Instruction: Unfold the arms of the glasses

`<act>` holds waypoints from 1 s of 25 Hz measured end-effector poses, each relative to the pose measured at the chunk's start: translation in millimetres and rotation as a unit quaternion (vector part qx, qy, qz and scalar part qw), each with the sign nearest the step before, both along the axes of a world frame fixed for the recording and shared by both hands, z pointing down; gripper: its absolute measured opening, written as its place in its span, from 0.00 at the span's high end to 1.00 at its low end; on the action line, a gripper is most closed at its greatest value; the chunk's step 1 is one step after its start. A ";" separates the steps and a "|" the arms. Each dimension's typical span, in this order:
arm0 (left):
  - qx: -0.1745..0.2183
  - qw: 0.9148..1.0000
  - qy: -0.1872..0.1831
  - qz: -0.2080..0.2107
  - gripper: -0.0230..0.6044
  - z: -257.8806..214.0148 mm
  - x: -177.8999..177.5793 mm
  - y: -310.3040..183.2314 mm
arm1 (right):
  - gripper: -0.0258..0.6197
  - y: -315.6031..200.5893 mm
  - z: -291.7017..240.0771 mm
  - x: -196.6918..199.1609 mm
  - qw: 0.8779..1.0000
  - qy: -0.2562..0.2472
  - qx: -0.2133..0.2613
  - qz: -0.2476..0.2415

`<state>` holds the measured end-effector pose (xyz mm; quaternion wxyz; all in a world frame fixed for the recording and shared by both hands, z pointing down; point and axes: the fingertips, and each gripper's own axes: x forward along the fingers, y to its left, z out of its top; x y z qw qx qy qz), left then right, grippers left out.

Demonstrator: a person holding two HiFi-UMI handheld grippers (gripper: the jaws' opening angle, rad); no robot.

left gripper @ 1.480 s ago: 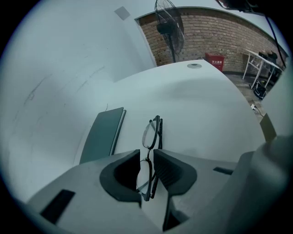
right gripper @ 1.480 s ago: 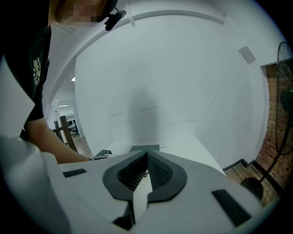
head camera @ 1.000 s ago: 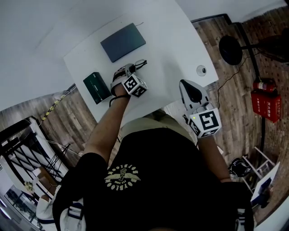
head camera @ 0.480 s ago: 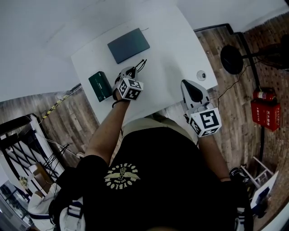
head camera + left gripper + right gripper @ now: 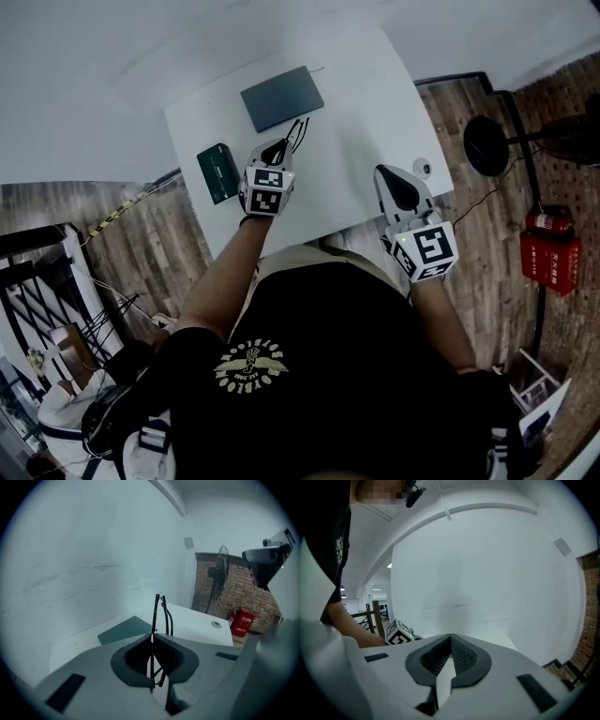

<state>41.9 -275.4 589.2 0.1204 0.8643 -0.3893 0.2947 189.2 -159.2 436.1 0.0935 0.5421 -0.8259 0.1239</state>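
The left tongs (image 5: 152, 634) are clamped on the glasses (image 5: 157, 611), whose thin black frame sticks up past the tips. Behind is a white table (image 5: 197, 625) with a dark flat pad (image 5: 123, 631). A fan (image 5: 219, 571) and a red box (image 5: 243, 621) stand by the brick wall (image 5: 243, 590).

Person wears a black short-sleeved T-shirt (image 5: 328, 394) with a pale winged emblem (image 5: 251, 364) on the chest. The left gripper (image 5: 279, 150) and right gripper (image 5: 392, 178) have light grey shells and dark ribbed pads (image 5: 461, 656). Each carries a white cube (image 5: 427, 249) with black square markers.
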 end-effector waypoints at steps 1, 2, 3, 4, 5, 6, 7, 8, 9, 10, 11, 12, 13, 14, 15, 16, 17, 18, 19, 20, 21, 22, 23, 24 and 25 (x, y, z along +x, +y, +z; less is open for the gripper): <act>0.000 1.000 0.014 -0.005 0.93 -8.8 -0.8 1.1 | 0.96 -0.3 -2.3 -1.0 1.000 -0.001 0.003 -0.003; 0.002 1.000 0.029 -0.009 0.93 -17.1 -1.8 1.9 | 0.96 -0.9 -4.6 -2.7 1.000 -0.001 0.006 -0.005; 0.006 0.999 0.044 -0.012 0.93 -25.6 -2.8 2.6 | 0.96 -1.7 -6.9 -5.2 1.000 -0.002 0.009 -0.009; 0.012 0.998 0.057 -0.014 0.93 -34.6 -3.8 3.6 | 0.96 -2.4 -9.1 -8.3 1.000 -0.002 0.012 -0.013; 0.019 0.997 0.069 -0.015 0.93 -43.9 -4.8 5.1 | 0.96 -2.6 -11.3 -11.7 1.000 -0.003 0.015 -0.018; 0.025 0.996 0.081 -0.018 0.93 -53.3 -5.7 7.2 | 0.96 -2.2 -13.6 -15.1 1.000 -0.003 0.018 -0.023; 0.028 0.995 0.096 -0.022 0.93 -62.6 -6.7 9.5 | 0.96 -1.5 -16.0 -18.5 0.999 -0.004 0.021 -0.028; 0.030 0.993 0.114 -0.026 0.93 -71.7 -7.8 12.1 | 0.96 -0.6 -18.2 -21.7 0.999 -0.005 0.024 -0.033; 0.030 0.990 0.133 -0.032 0.93 -80.2 -9.0 14.8 | 0.96 0.5 -19.8 -24.4 0.999 -0.006 0.025 -0.037; 0.030 0.987 0.151 -0.036 0.93 -88.4 -9.9 17.9 | 0.96 1.7 -20.8 -26.4 0.999 -0.006 0.026 -0.040; 0.032 0.985 0.167 -0.038 0.93 -96.5 -10.2 21.1 | 0.96 2.7 -21.8 -28.1 0.999 -0.006 0.028 -0.043; 0.036 0.982 0.180 -0.039 0.93 -104.6 -9.9 24.3 | 0.96 3.3 -23.1 -30.0 0.998 -0.006 0.030 -0.047; 0.042 0.980 0.190 -0.037 0.93 -112.7 -9.4 27.5 | 0.96 3.3 -24.8 -32.4 0.998 -0.007 0.033 -0.052; 0.048 0.978 0.198 -0.034 0.93 -120.4 -8.9 30.7 | 0.96 3.1 -26.6 -35.6 0.998 -0.008 0.035 -0.058; 0.054 0.977 0.205 -0.031 0.93 -127.6 -8.7 34.3 | 0.96 3.2 -28.6 -39.4 0.997 -0.009 0.038 -0.063; 0.058 0.975 0.214 -0.030 0.93 -134.3 -8.8 38.3 | 0.96 3.8 -30.9 -43.5 0.997 -0.010 0.041 -0.069; 0.060 0.972 0.224 -0.029 0.93 -140.5 -9.3 42.6 | 0.96 4.9 -33.2 -47.5 0.996 -0.011 0.044 -0.074; 0.062 0.970 0.235 -0.030 0.93 -146.4 -9.7 47.0 | 0.96 6.3 -35.5 -51.4 0.996 -0.012 0.047 -0.079; 0.064 0.967 0.245 -0.029 0.93 -152.0 -10.3 51.4 | 0.96 7.6 -37.9 -55.5 0.995 -0.013 0.049 -0.084; 0.067 0.965 0.253 -0.029 0.93 -157.3 -11.2 55.8 | 0.96 8.6 -40.2 -59.9 0.994 -0.015 0.052 -0.091; 0.071 0.963 0.260 -0.028 0.93 -162.0 -12.6 60.1 | 0.96 9.6 -42.5 -64.7 0.994 -0.017 0.055 -0.097; 0.074 0.961 0.266 -0.028 0.93 -166.1 -14.4 64.3 | 0.96 10.7 -44.6 -69.6 0.993 -0.020 0.057 -0.104; 0.077 0.959 0.271 -0.028 0.93 -169.6 -16.4 68.4 | 0.96 12.2 -46.6 -74.5 0.992 -0.023 0.059 -0.111; 0.079 0.958 0.275 -0.028 0.93 -172.5 -18.3 72.5 | 0.96 13.8 -48.6 -79.3 0.991 -0.026 0.062 -0.118; 0.082 0.957 0.277 -0.027 0.93 -174.9 -19.8 76.4 | 0.96 15.2 -50.7 -84.0 0.990 -0.030 0.063 -0.126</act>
